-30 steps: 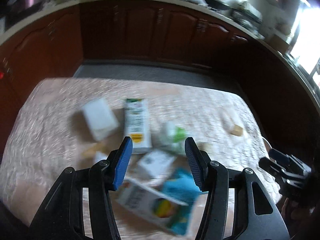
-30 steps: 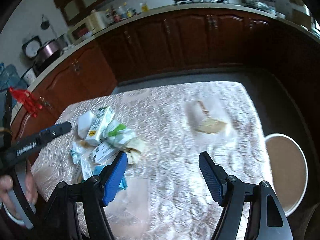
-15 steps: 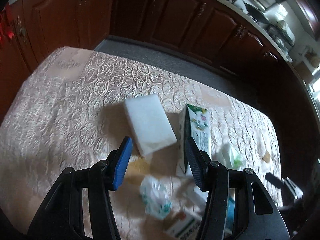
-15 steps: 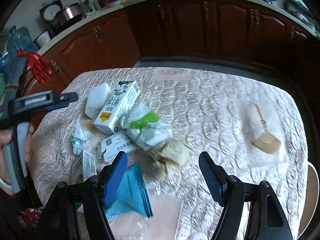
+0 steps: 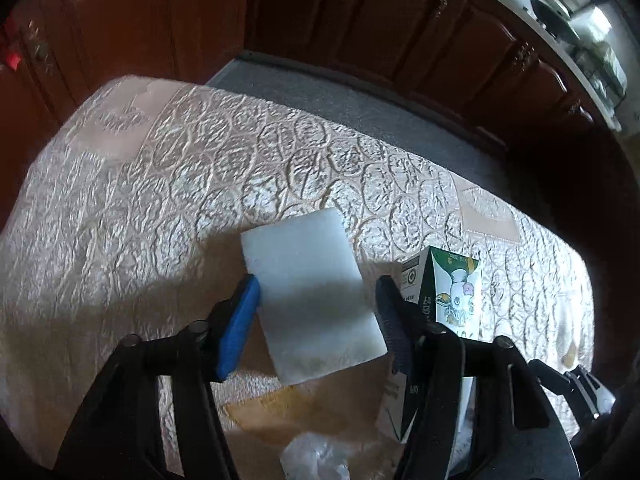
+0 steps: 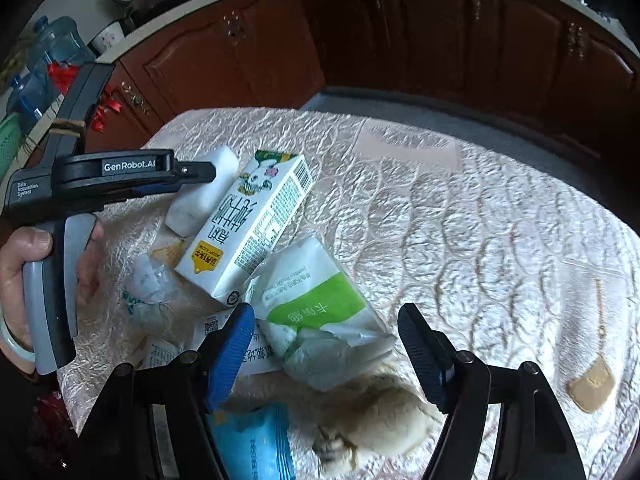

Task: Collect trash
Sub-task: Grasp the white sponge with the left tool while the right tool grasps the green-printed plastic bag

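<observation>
A white foam block (image 5: 312,296) lies on the table, and my open left gripper (image 5: 318,304) straddles it, one finger on each side, not closed on it. The block also shows in the right wrist view (image 6: 202,196) under the left gripper's fingers (image 6: 196,172). A white milk carton (image 6: 248,222) lies beside it, also seen in the left wrist view (image 5: 444,300). My open right gripper (image 6: 326,340) hovers over a green and white plastic wrapper (image 6: 320,316). A blue packet (image 6: 256,444), crumpled clear plastic (image 6: 150,284) and a crumpled beige paper wad (image 6: 384,412) lie near.
The table wears an embossed cream cloth (image 6: 480,220). A small tan tag on a string (image 6: 592,384) lies at the right. Dark wooden cabinets (image 6: 400,40) ring the table, with grey floor (image 5: 360,92) between. A flat white label box (image 6: 208,332) lies under the wrapper.
My left gripper has moved forward and down so its fingers now flank the white foam block. My right gripper has closed in on the trash pile, over the green and white wrapper.
</observation>
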Available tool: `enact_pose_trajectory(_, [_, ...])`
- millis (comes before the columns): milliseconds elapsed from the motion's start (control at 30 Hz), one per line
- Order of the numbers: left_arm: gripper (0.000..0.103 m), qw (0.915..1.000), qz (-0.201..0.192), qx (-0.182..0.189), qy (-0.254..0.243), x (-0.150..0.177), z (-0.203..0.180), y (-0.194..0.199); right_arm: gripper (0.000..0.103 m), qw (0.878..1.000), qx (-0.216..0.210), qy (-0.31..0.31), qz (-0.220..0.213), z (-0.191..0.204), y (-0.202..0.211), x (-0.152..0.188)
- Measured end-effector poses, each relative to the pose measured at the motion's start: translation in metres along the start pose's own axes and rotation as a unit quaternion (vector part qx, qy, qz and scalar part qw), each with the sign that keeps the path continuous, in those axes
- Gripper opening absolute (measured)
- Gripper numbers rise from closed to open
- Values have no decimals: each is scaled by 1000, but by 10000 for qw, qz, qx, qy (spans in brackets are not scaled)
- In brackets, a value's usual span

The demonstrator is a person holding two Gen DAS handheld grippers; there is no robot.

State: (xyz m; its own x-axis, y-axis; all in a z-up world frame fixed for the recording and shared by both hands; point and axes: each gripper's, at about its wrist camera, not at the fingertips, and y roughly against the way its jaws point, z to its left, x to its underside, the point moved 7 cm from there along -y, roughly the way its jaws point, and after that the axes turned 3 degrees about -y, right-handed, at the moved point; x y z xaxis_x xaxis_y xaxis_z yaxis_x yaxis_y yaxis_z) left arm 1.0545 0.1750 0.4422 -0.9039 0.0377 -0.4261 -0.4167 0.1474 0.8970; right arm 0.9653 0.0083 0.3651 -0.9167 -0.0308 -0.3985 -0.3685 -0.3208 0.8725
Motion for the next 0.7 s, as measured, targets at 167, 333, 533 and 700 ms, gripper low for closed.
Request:
enact_pose_trajectory(167, [59, 9995, -32, -103, -312, 5, -3, -1, 50, 9996, -191, -226, -17, 4, -10, 2])
enact_pose_trajectory(333, [28, 9990, -171, 305, -262, 11, 4, 15, 32, 9990, -162, -163, -384, 10, 10, 4])
enact_pose_trajectory(533, [10, 9980, -382, 256, -444, 12, 7, 45, 28, 9972, -170, -100, -717, 16, 41, 7])
enact_pose_trajectory(700, [16, 9983, -430, 384, -43, 10, 20, 54, 28, 9952, -223, -224, -924, 11, 67, 13])
